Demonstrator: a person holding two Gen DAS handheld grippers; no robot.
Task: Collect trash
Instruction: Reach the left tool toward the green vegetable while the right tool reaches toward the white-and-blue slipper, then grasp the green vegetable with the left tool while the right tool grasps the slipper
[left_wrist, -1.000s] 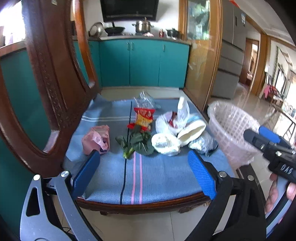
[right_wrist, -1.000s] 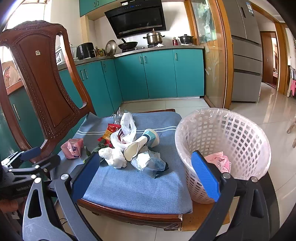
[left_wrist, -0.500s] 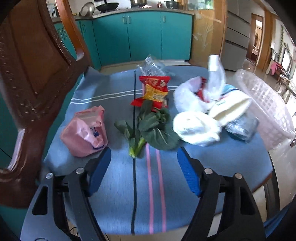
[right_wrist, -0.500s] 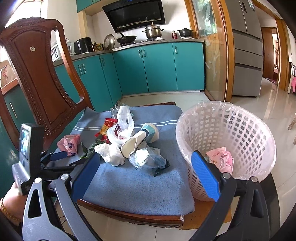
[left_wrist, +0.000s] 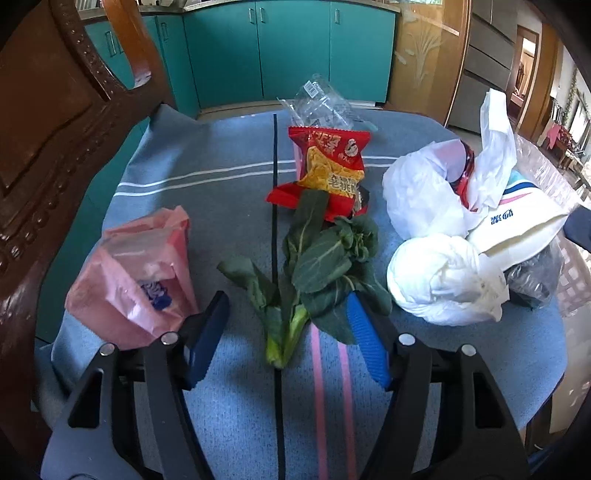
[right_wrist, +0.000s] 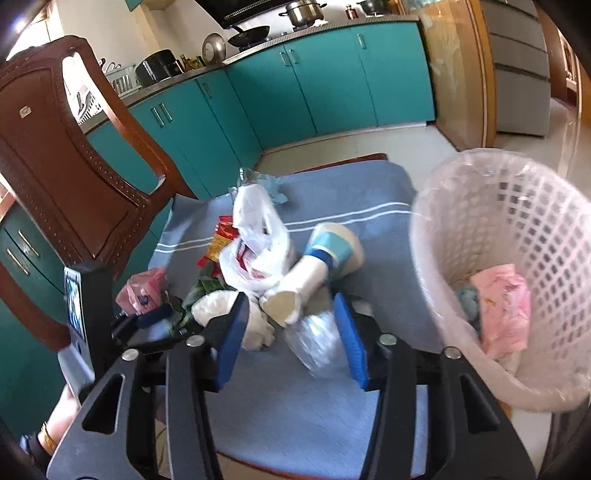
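Observation:
Trash lies on a blue striped chair cushion (left_wrist: 229, 173). My left gripper (left_wrist: 286, 328) hovers low over leafy greens (left_wrist: 314, 266). Its jaws are closing with the stem between them, and the pads are not touching it. A pink bag (left_wrist: 136, 280) lies just to its left. A red snack packet (left_wrist: 328, 166) lies beyond the greens. My right gripper (right_wrist: 290, 328) is closing around a clear plastic bag (right_wrist: 314, 343), next to a white crumpled wad (right_wrist: 255, 325) and a paper cup (right_wrist: 314, 273). The pads do not visibly press on the bag.
A white lattice basket (right_wrist: 554, 221) stands to the right of the chair with pink trash (right_wrist: 506, 306) inside. The carved wooden chair back (left_wrist: 55, 129) rises on the left. A white plastic bag (left_wrist: 436, 195) and a clear wrapper (left_wrist: 317, 103) lie farther back. Teal cabinets are behind.
Both grippers came down and forward toward the cushion, and both pairs of jaws narrowed. The left now frames the greens and the right frames the clear bag.

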